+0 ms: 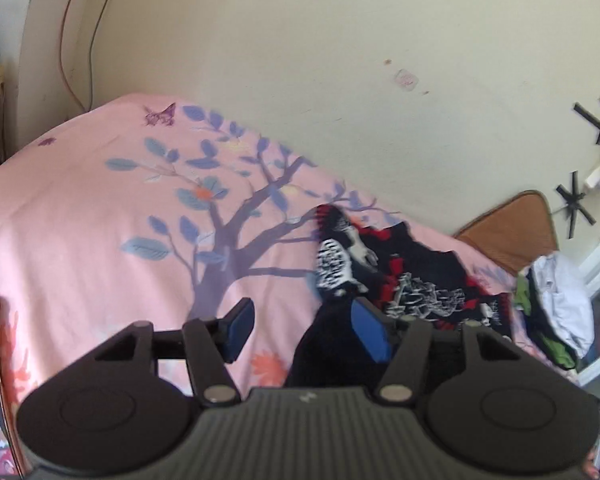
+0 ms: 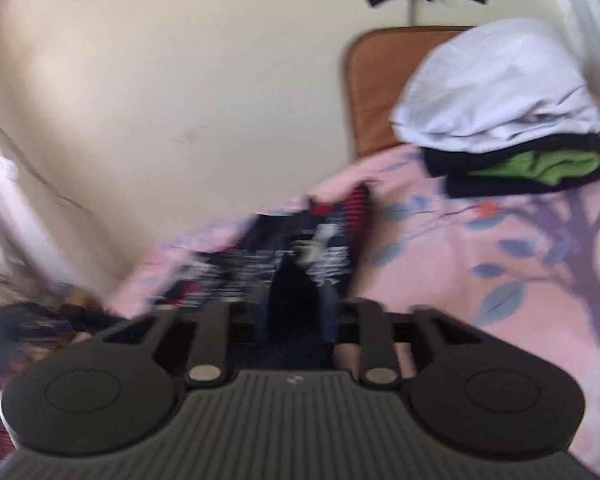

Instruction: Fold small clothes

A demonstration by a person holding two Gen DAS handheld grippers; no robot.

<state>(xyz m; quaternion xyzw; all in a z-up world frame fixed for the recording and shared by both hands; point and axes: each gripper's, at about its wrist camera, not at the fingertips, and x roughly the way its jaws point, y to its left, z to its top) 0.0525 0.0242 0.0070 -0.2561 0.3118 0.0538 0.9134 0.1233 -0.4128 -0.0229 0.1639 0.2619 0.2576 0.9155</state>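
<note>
Black printed garment [image 1: 404,276] lies spread on the pink tree-print bedsheet [image 1: 80,216], its dark near edge rising between the blue pads of the left gripper [image 1: 306,332], whose jaws stand apart. The right gripper [image 2: 296,308] pinches a dark fold of it. Folded clothes [image 2: 504,120] sit stacked beyond.
</note>
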